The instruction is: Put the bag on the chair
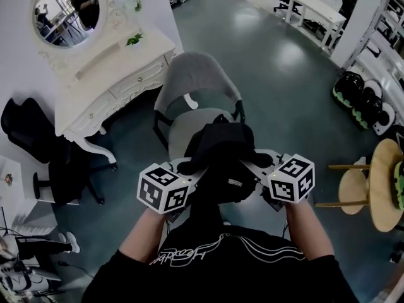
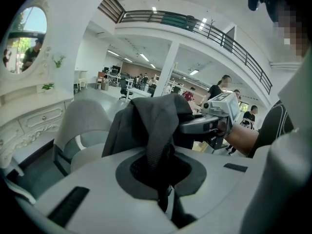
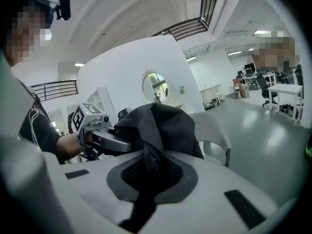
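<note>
Beyond the person's black shirt (image 1: pixel 221 267), the left gripper (image 1: pixel 189 167) and right gripper (image 1: pixel 254 163) each clamp the top of the bag (image 1: pixel 221 145), hung between them over the chair (image 1: pixel 196 74) seat's near edge, both equally near.

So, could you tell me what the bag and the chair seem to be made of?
The bag: dark matte fabric, probably woven nylon or canvas; it slumps and folds softly. The chair: pale grey shell, smooth, likely moulded plastic, possibly cloth-covered; thin dark frame looks like metal.
</note>
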`<act>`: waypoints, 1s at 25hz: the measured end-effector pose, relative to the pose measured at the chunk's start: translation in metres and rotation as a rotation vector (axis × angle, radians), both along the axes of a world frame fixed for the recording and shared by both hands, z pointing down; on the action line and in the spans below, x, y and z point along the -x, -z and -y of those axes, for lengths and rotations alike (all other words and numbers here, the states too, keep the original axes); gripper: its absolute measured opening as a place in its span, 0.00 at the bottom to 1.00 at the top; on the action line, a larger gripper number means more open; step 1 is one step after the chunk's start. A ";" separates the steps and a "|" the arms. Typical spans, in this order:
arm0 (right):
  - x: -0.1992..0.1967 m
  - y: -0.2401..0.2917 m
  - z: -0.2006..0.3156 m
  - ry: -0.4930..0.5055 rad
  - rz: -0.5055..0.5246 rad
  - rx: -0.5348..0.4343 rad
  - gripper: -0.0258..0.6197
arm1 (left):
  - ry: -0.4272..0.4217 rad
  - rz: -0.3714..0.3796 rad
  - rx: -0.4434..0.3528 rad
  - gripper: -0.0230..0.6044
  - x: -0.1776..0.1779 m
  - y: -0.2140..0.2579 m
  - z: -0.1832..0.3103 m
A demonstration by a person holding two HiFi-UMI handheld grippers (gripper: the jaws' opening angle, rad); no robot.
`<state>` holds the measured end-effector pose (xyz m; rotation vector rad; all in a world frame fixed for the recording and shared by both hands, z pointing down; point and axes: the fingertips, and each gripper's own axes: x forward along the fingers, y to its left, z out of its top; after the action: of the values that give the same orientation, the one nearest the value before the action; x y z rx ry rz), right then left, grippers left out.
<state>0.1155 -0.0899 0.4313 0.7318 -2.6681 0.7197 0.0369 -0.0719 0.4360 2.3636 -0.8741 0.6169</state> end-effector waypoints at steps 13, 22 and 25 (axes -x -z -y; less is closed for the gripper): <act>0.052 -0.006 0.157 -0.025 -0.041 0.038 0.05 | -0.038 -0.045 0.034 0.09 0.052 -0.009 0.160; 0.094 -0.022 0.264 -0.024 -0.071 0.069 0.05 | -0.022 0.014 0.010 0.09 0.095 -0.025 0.268; 0.105 -0.032 0.293 -0.026 -0.083 0.079 0.05 | -0.012 0.027 0.002 0.09 0.107 -0.034 0.296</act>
<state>0.0100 -0.3825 0.4628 0.7598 -2.5448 0.7791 -0.0697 -0.3680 0.4702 2.3651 -0.8710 0.6559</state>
